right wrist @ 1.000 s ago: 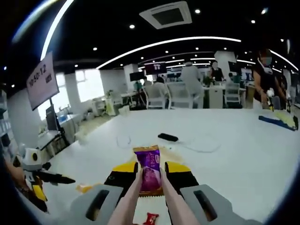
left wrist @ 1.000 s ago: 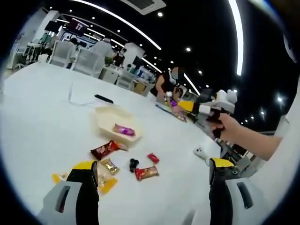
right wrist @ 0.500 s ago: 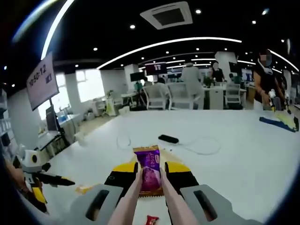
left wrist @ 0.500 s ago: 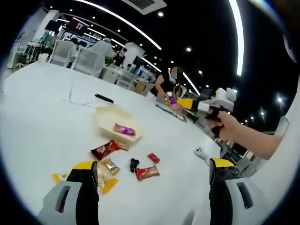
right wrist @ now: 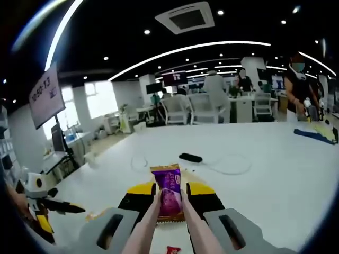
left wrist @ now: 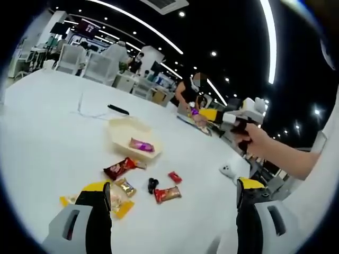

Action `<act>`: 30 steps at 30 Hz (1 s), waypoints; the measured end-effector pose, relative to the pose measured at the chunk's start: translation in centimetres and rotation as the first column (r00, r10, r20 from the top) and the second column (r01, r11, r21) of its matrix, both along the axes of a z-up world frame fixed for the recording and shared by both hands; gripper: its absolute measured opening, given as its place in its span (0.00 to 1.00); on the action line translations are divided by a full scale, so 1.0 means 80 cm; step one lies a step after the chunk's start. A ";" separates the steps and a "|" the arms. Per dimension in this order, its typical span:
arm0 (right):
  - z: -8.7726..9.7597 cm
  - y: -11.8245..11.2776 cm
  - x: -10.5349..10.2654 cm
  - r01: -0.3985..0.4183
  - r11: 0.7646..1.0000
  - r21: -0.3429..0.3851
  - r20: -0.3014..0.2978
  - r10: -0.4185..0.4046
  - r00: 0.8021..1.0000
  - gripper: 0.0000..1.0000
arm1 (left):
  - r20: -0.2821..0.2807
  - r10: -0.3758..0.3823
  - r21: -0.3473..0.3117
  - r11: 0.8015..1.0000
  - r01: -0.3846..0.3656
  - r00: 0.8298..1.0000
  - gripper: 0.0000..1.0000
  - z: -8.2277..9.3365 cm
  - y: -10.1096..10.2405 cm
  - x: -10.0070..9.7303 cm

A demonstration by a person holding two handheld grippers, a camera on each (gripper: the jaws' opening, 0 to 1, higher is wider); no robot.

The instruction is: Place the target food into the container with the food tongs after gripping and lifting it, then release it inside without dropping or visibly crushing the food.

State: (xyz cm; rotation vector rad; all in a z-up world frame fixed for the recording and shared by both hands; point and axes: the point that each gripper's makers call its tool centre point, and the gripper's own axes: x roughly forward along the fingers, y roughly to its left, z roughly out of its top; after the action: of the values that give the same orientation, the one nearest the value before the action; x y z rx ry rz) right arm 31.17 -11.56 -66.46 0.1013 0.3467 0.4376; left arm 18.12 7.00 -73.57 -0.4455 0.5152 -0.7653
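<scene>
White tabletop (right wrist: 275,174) lies below: your right gripper (right wrist: 169,198) squeezes peach plastic tongs (right wrist: 149,222) onto the purple foil snack packet (right wrist: 168,193), raised above the beige open container (left wrist: 130,138). It looks light, crinkly and slippery; pinch mid-body gently. Your left gripper (left wrist: 172,198) gapes empty.

Purple snack packet (right wrist: 169,193) pinched upright between pale tongs (right wrist: 192,226), above the white table; cream open container (left wrist: 130,137) resting flat on the table with a purple packet (left wrist: 141,145) inside, other wrapped snacks (left wrist: 139,183) scattered just beside.
</scene>
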 end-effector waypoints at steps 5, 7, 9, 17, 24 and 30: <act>-0.004 0.000 0.003 0.000 1.000 0.002 -0.011 0.000 1.000 0.22 | 0.046 -0.009 0.042 0.999 0.007 0.999 0.99 0.009 -0.004 0.007; -0.005 0.002 0.005 -0.002 1.000 0.003 -0.013 0.002 1.000 0.22 | 0.048 -0.024 0.034 0.999 0.022 0.999 0.99 0.012 -0.014 0.007; -0.006 0.004 0.007 -0.003 1.000 0.007 -0.016 0.003 1.000 0.22 | 0.043 -0.031 0.022 0.999 0.030 0.999 0.99 0.014 -0.019 0.008; -0.007 0.006 0.013 0.002 1.000 0.015 -0.016 -0.002 1.000 0.22 | 0.043 -0.030 0.015 0.999 0.030 0.999 0.99 0.018 -0.015 0.010; -0.008 0.009 0.016 0.000 1.000 0.014 -0.019 0.000 1.000 0.22 | 0.043 -0.016 0.008 1.000 0.016 0.999 0.99 0.023 -0.008 0.012; -0.009 0.009 0.019 0.001 1.000 0.014 -0.020 -0.001 1.000 0.22 | 0.044 -0.012 -0.003 1.000 0.012 0.999 0.99 0.027 -0.009 0.014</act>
State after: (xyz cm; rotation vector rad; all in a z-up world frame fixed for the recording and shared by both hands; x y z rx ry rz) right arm 32.70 -10.87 -67.15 0.1194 0.3632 0.4382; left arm 19.23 6.25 -71.40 -0.4278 0.4759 -0.7855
